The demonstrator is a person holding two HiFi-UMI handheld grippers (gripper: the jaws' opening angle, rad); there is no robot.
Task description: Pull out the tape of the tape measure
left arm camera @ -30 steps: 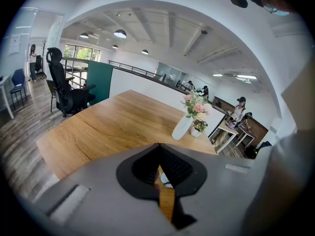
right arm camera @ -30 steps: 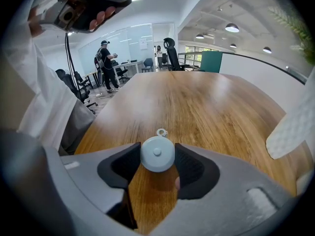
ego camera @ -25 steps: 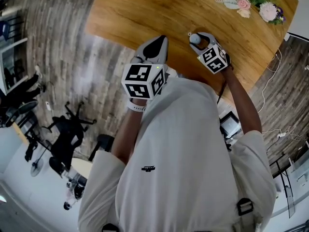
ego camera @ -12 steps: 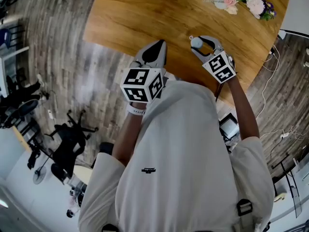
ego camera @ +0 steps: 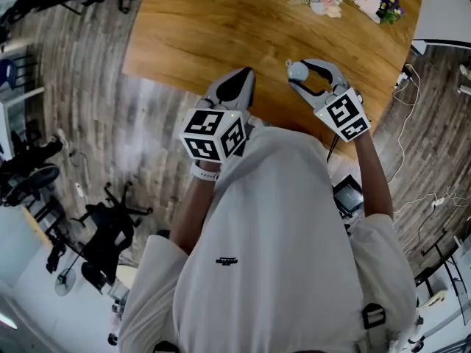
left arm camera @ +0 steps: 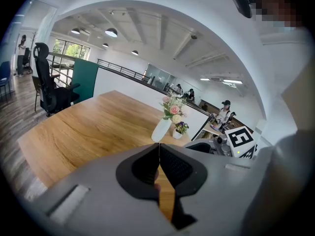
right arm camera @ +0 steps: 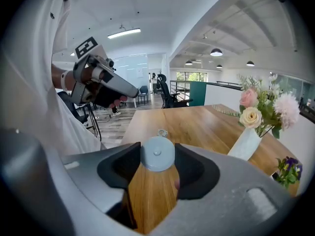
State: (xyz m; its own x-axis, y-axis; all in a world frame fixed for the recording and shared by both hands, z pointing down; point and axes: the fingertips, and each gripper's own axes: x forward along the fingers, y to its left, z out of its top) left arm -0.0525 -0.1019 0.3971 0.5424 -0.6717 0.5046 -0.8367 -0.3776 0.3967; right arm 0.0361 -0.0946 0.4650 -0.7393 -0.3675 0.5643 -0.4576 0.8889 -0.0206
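Risen nearer the head camera, the right gripper [ego camera: 298,72] grasps the round pale-blue tape measure [right arm camera: 157,154] above the brown wooden table [ego camera: 206,20]. At its 9 o'clock, the left gripper [ego camera: 245,72] stays clenched, empty.

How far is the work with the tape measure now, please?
Done: the right gripper grips the round tape measure and holds it over the wooden table. In hand: the left gripper, jaws shut and empty, hovers apart on its left. Left: no tape is out yet. The small ring at the case edge appears untouched, so the pull itself remains.
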